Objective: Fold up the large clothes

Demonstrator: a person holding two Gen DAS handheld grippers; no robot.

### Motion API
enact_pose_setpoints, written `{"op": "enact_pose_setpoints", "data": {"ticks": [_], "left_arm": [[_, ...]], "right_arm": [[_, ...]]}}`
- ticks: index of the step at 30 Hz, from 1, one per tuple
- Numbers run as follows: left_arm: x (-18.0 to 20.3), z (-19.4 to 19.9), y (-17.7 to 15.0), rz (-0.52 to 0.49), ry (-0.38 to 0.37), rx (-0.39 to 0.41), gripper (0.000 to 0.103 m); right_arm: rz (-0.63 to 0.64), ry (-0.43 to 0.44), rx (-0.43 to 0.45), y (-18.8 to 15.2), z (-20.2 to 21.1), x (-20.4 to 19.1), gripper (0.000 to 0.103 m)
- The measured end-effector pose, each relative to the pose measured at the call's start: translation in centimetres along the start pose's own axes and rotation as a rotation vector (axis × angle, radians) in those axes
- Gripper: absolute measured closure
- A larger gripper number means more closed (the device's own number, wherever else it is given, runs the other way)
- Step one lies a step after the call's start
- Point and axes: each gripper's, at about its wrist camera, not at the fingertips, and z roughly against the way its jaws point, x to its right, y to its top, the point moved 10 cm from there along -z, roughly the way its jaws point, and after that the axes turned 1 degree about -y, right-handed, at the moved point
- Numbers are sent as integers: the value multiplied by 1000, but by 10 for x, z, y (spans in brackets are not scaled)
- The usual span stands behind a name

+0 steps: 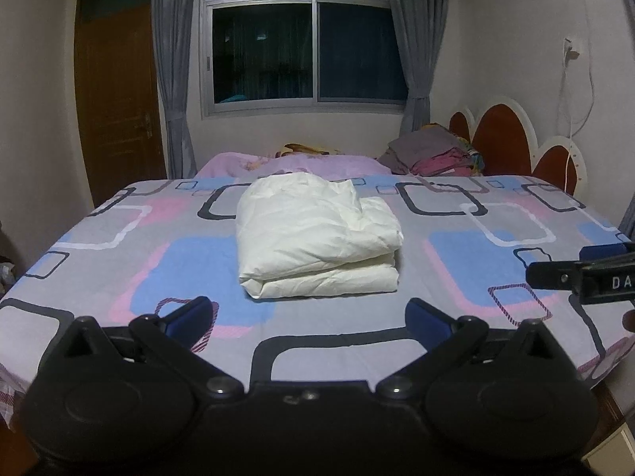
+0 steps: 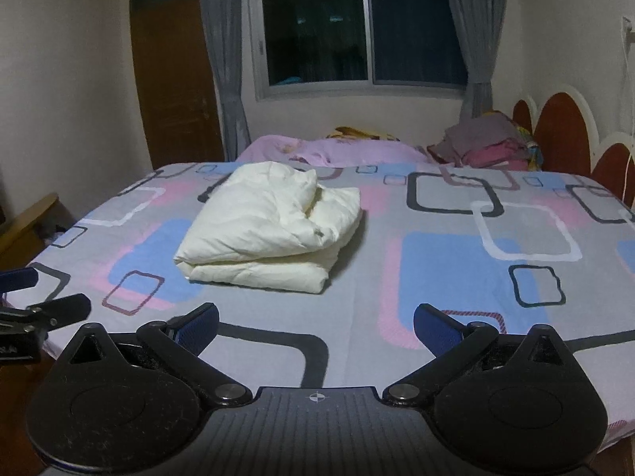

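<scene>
Both the left gripper (image 1: 307, 313) and the right gripper (image 2: 315, 323) are spread wide with nothing between them, well apart from the garment (image 1: 317, 238), seemingly because the folding is done. The white garment is left folded mid-bed (image 1: 456, 317) at twelve o'clock. Beyond, a window (image 1: 301, 43) is seen, with clothes (image 1: 432, 152) piled at two o'clock.

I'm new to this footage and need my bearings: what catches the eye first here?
A cream garment, folded into a thick bundle, lies alone mid-bed on a sheet of blue, pink and grey squares. Both grippers, left and right, stand open and empty in front of it, touching nothing. Behind, a dark window between grey curtains, and a pile of clothes by the headboard.
</scene>
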Motion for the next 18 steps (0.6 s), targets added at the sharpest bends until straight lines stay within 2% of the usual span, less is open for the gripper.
{"op": "enact_pose_setpoints", "data": {"ticks": [18], "left_arm": [[9,10,11,-16,-13,57,0]], "right_arm": [[32,-16,11,6,18,9,0]]}}
